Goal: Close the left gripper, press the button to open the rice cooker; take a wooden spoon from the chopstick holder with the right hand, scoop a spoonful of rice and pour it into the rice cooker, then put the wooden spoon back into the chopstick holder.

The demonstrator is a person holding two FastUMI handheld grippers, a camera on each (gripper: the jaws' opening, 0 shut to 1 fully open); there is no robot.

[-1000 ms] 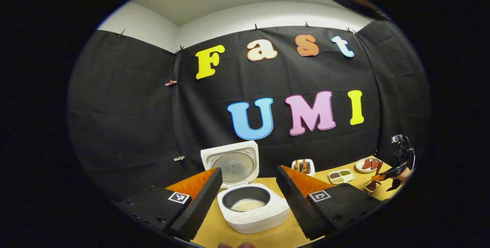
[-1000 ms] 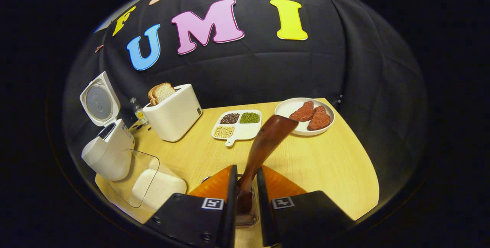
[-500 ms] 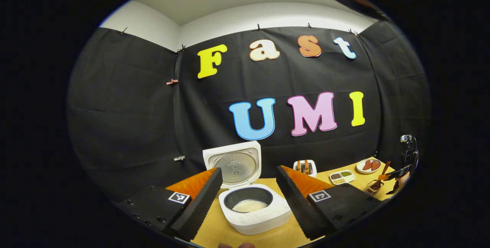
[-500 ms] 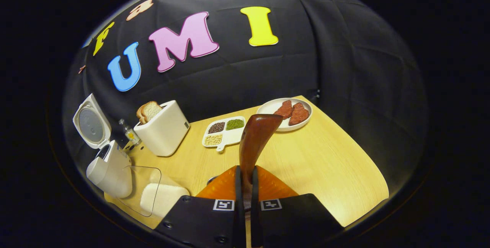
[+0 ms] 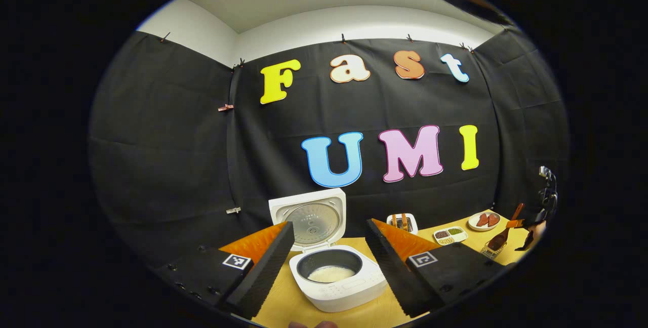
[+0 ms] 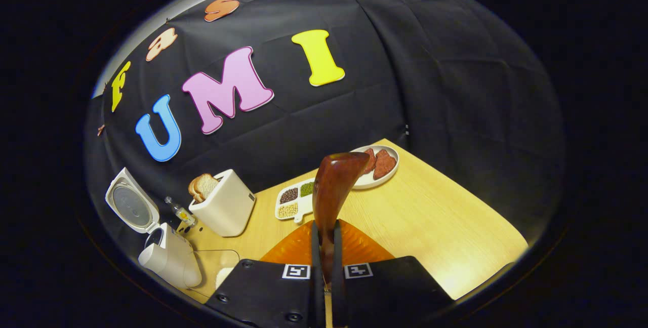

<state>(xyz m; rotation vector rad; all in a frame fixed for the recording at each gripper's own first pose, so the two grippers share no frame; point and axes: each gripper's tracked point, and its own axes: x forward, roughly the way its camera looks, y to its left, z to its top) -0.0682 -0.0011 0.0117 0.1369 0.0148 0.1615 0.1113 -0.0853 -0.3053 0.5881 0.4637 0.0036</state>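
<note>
Rice cooker (image 5: 336,272) sits on the tabletop (image 5: 283,305) with its lid (image 5: 309,216) swung up and back, and pale rice lies in the bottom of its dark inner pot (image 5: 330,266). The left gripper (image 5: 326,262) hangs in front of it with its two fingers spread wide, nothing between them, and the cooker shows in the gap. Behind the cooker stands a toaster (image 5: 403,222), and to its right a divided dish (image 5: 449,234) of beans and a plate (image 5: 483,220) with two reddish pieces.

At the far right of the left gripper view, the right gripper (image 5: 526,227) holds the wooden spoon (image 5: 503,232) with its lower end at the chopstick holder (image 5: 490,251), a small wire basket on the tabletop; whether the spoon has left the basket is too small to tell.

In the right gripper view, the right gripper (image 6: 328,267) has its fingers pressed close on the wooden spoon (image 6: 331,191), whose handle rises between them and ends in a broad rounded tip. Past it lie the divided dish (image 6: 296,199) and the plate (image 6: 377,166). To the left are the toaster (image 6: 225,209) with bread in its slot, a small bottle (image 6: 179,211), and the rice cooker (image 6: 169,259) with its lid (image 6: 129,206) up. A clear container (image 6: 223,267) lies just beside the cooker.
</note>
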